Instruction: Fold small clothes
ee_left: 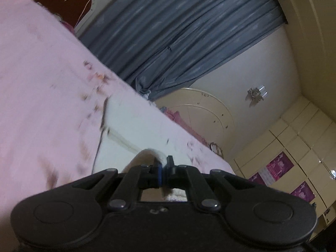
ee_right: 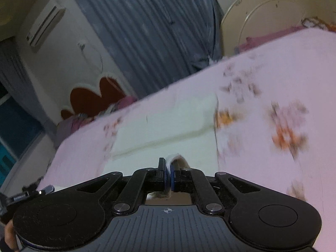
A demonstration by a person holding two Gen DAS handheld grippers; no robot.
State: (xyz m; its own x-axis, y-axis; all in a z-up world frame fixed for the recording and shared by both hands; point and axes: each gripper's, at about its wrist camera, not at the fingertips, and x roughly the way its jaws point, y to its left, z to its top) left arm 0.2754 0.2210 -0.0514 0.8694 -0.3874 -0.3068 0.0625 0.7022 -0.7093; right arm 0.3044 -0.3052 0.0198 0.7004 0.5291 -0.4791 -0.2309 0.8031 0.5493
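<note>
A small white garment lies on the pink flowered bedspread. My left gripper is shut on a lifted edge of the white garment, which curls up over the fingers. In the right wrist view the same garment lies partly folded on the bedspread. My right gripper is shut on another lifted edge of it. Both views are blurred by motion.
A grey-blue curtain hangs behind the bed. A cream round headboard stands at the bed's end, with cream wardrobe doors beyond. A red flower-shaped cushion and a wall air conditioner are at the left.
</note>
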